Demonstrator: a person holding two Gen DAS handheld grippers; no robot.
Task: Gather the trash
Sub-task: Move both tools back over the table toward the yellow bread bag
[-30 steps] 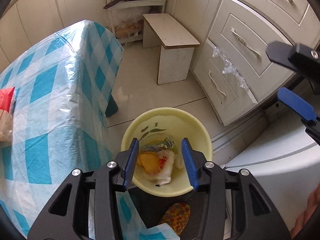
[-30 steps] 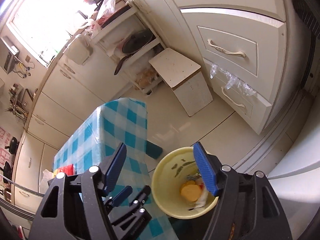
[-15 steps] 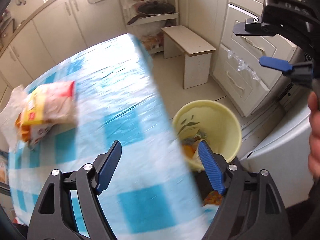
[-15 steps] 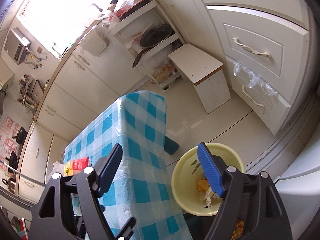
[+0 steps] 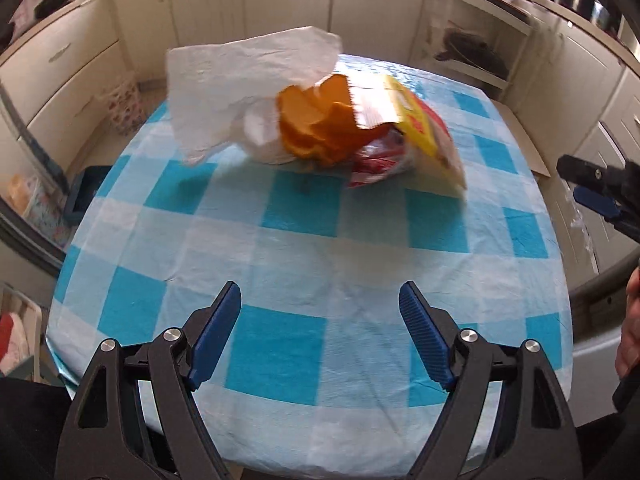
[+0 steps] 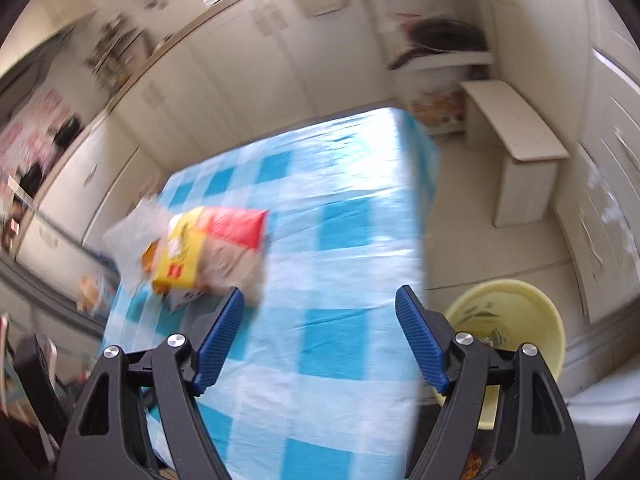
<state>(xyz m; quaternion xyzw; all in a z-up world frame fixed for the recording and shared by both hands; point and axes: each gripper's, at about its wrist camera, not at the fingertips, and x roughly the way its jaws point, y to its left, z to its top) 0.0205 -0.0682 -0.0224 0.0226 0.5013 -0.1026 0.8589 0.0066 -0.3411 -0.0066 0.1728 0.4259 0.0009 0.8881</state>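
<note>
My left gripper (image 5: 320,336) and right gripper (image 6: 319,338) both hung over the blue-and-white checked tablecloth (image 5: 312,240), jaws just widened, nothing between them. Toward the table's far edge lay a crumpled white plastic bag (image 5: 240,80) touching a yellow-and-red snack packet (image 5: 420,132). The pale yellow plastic bin (image 6: 516,320) sat on the floor beside the table's right edge.

One tabletop (image 5: 320,248) under a blue-checked cloth. On it, in the upper middle of the left wrist frame, one white plastic bag (image 5: 240,84), one yellow-and-red packet (image 5: 424,128) and a blurred cluster of orange pieces (image 5: 316,120), number unclear. One yellow bin (image 6: 516,320) at lower right of the right wrist frame. One white bench (image 6: 516,136).
</note>
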